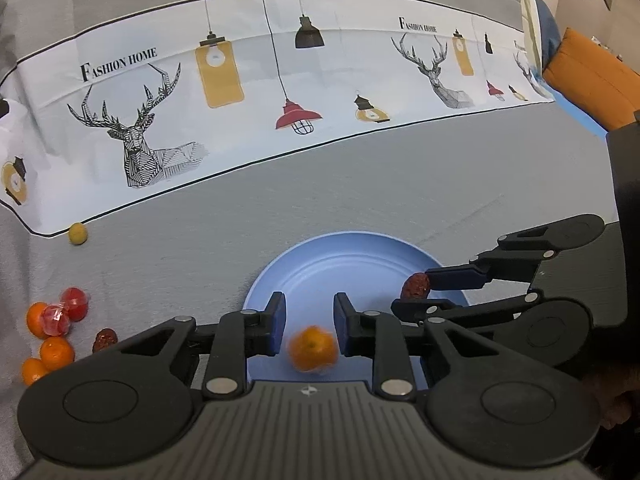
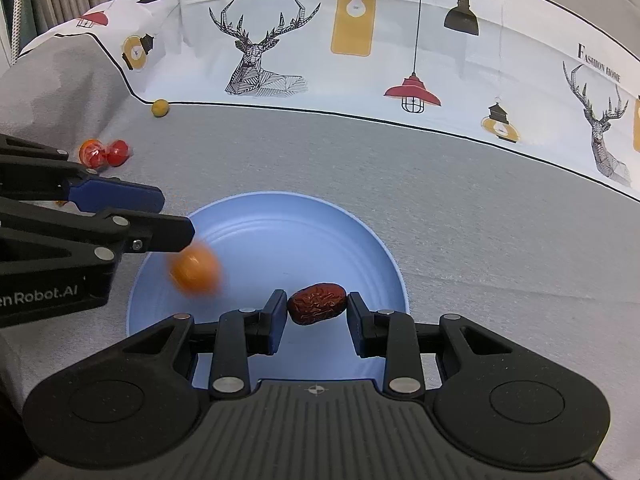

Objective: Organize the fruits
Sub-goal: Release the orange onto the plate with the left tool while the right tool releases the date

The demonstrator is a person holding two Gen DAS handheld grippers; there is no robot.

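A blurred small orange is just under the tips of my left gripper, over the left side of the blue plate. The blue pads do not press on it; the gripper is open. My right gripper is shut on a wrinkled red date, held just above the plate's near right part. The inside of the plate is otherwise bare.
On the grey cloth to the left lie several small oranges, two red wrapped pieces, another date and a small yellow fruit. A printed white band crosses the far side.
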